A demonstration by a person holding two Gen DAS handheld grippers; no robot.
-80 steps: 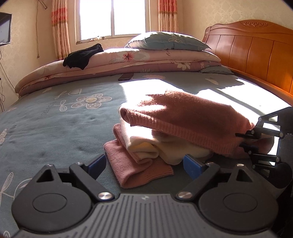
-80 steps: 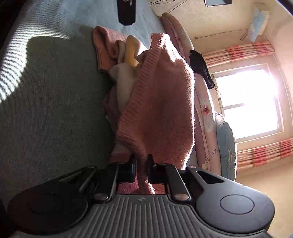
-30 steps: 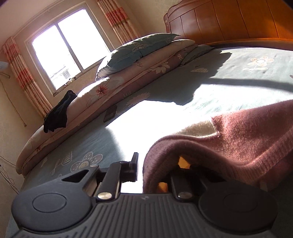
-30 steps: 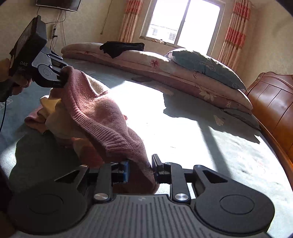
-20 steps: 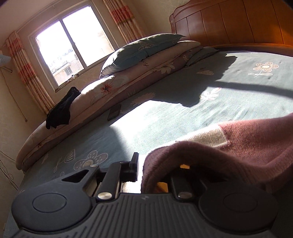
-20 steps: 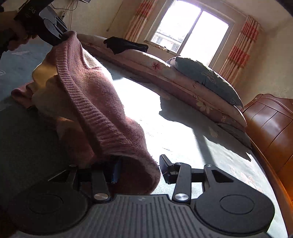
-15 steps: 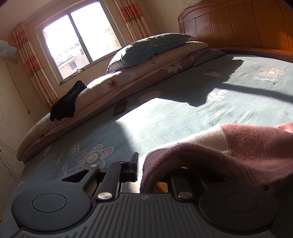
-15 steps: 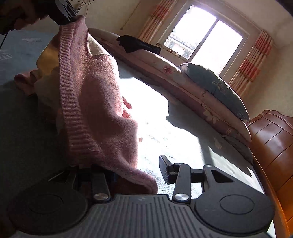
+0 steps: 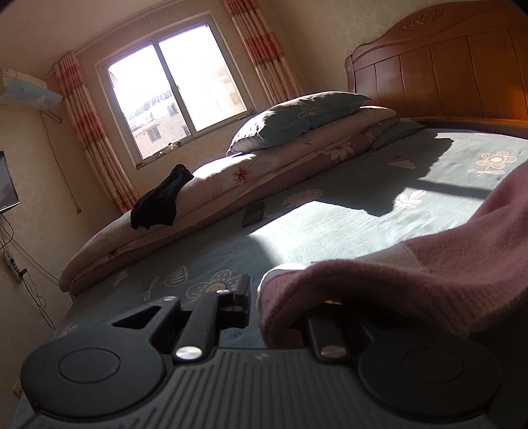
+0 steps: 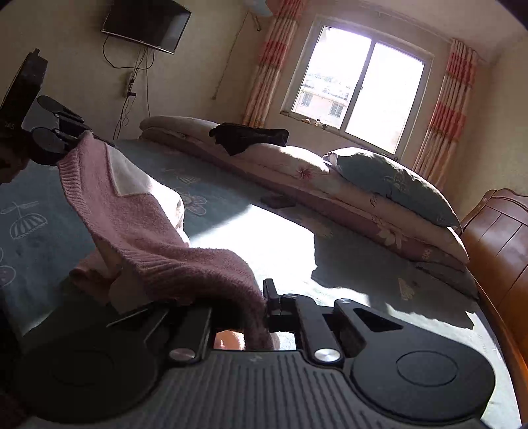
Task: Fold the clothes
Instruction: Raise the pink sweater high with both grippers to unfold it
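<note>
Right gripper (image 10: 260, 312) had just been closing and was clamped on the ribbed hem of the pink sweater (image 10: 138, 231); knit ran between its jaws and draped over the left finger. Left gripper (image 9: 260, 300) was pinched shut on the sweater's other end, right finger buried under the knit, left finger (image 9: 242, 297) bare. In the right view the left gripper (image 10: 74, 137) sat up at far left, holding the sweater's corner off the bed. Sweater hung stretched between the two grippers, sagging in the middle above the bed (image 9: 330, 224). A cream panel (image 10: 132, 175) showed on the sweater's inside. Under the sag, more pink and cream clothes (image 10: 95, 277) lay on the teal flowered sheet. Further out, a dark phone (image 9: 253, 214) lay flat on the sheet near the rolled quilt (image 9: 204, 204). A black garment (image 9: 161, 198) was draped over the quilt, a pillow (image 9: 297, 118) on top of it nearer the headboard (image 9: 445, 66). Window (image 9: 175, 85) with striped curtains behind; TV (image 10: 145, 23) on the wall.
</note>
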